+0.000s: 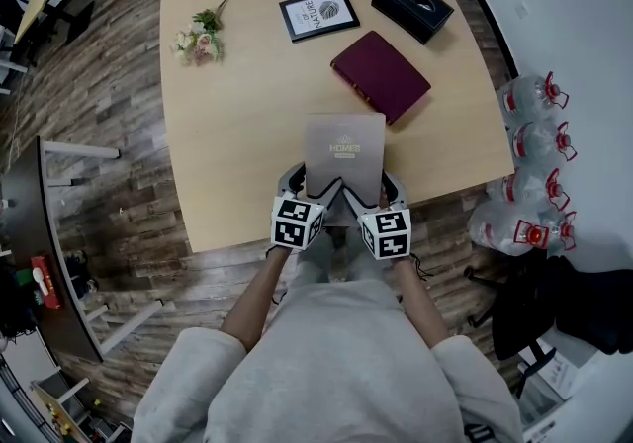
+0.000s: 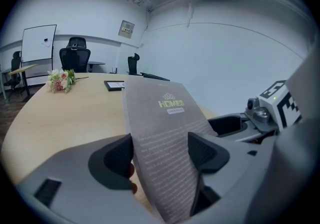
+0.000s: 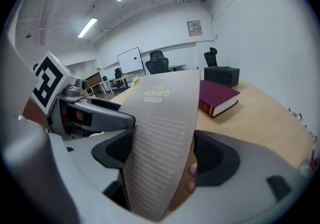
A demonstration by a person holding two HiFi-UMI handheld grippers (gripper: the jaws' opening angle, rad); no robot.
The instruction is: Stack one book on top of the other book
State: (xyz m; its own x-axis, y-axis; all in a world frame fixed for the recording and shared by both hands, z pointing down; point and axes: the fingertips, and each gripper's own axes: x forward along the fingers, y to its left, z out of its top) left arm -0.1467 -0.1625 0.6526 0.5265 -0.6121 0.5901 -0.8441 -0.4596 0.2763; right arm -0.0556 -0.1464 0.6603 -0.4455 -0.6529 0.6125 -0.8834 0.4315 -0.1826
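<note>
At the far left of the light wooden desk (image 1: 237, 134) lies a small bunch of flowers (image 1: 201, 39), and its stem points towards the far edge. Next comes the left hand-held gripper (image 2: 160, 152). Its two dark pads are closed onto the grey book (image 1: 344, 156), one pad on each side, so this gripper is holding it. Behind it, at the far side of the desk, a framed picture (image 1: 318, 14) lies flat; its print is too small to read.

The grey book is in the middle, at the near edge of the desk, with its cover facing up and tilted. The word "HOMES" can be read on it, but the smaller lines below are too fine to read. In the head view both grippers cover its near corners. I cannot tell if its far end touches the desk.

The right hand-held gripper (image 3: 162, 154) also has the grey book between its pads, and they press on it. Low beside the right pad something skin-coloured shows, and I cannot identify it.

Further right, a maroon book (image 1: 381, 75) lies flat on the desk, just beyond the grey one and apart from it. A black tissue box (image 1: 411, 5) stands behind it. On the floor at the right, several water bottles (image 1: 529, 144) lie close together, partly overlapping each other
</note>
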